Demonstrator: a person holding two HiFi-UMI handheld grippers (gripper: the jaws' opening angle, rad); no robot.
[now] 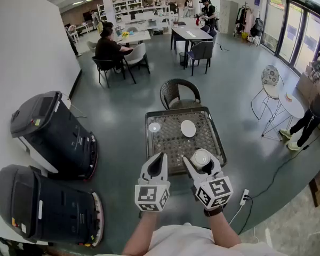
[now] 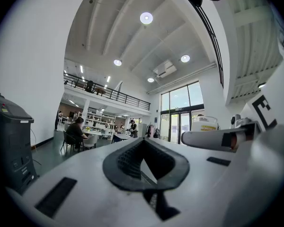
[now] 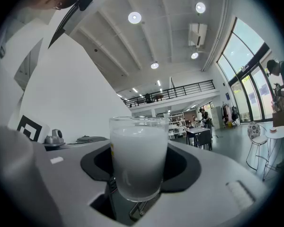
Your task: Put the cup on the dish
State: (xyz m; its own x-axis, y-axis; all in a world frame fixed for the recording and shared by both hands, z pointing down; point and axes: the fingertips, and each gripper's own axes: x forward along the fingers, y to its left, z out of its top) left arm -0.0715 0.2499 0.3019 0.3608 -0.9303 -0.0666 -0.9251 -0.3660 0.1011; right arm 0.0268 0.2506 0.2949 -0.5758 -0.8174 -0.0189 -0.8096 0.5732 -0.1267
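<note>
A clear cup with a frosted white wall is held upright in my right gripper, whose jaws are shut on its sides, above the near right part of the table. In the right gripper view the cup fills the middle between the dark pads. The white round dish lies on the wire-patterned glass table, farther back than the cup. My left gripper hovers to the left of the cup, jaws together with nothing held; the left gripper view shows its pads touching.
A small clear round item lies on the table left of the dish. A wicker chair stands behind the table. Two dark machines stand at the left. A white side table and a person are at the right.
</note>
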